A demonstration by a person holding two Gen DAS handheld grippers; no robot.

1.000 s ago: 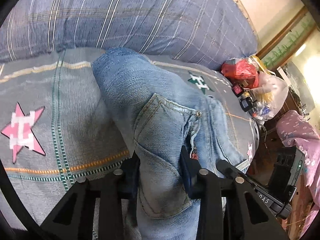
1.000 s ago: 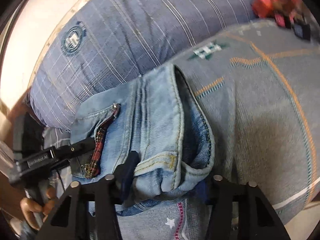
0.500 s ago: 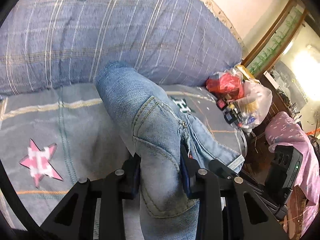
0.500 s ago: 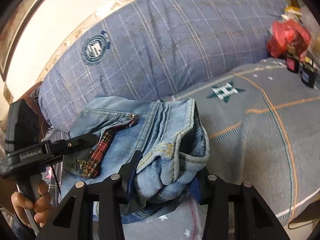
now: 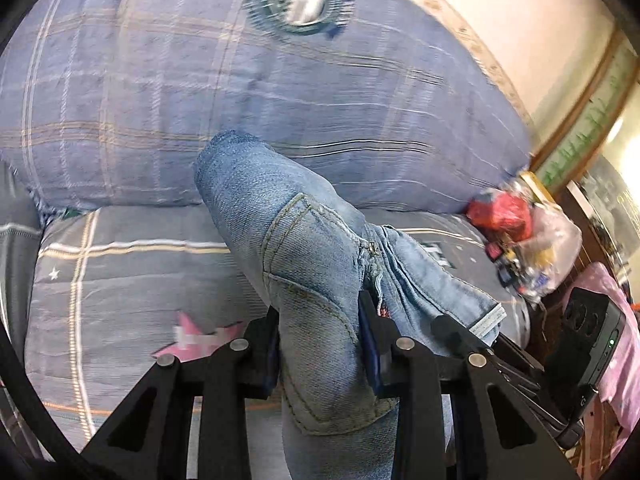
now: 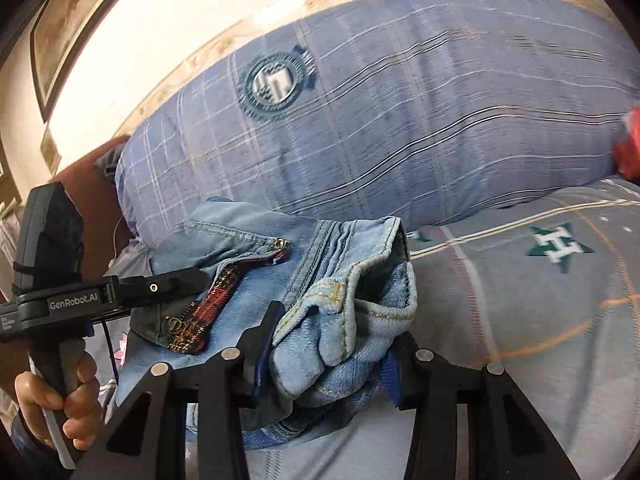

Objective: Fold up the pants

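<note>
Two black hand-held grippers are clamped on a pair of light blue denim pants (image 5: 316,280). The left hand-held gripper (image 5: 320,344) is closed on a fold bearing a stitched back pocket; the right hand-held gripper (image 6: 326,356) is closed on a bunched wad of waistband. The pants are held up above a grey-blue bed cover (image 6: 520,320) with star patches, before a large blue plaid pillow (image 5: 160,80). A hand (image 6: 60,404) is seen gripping the left handle.
</note>
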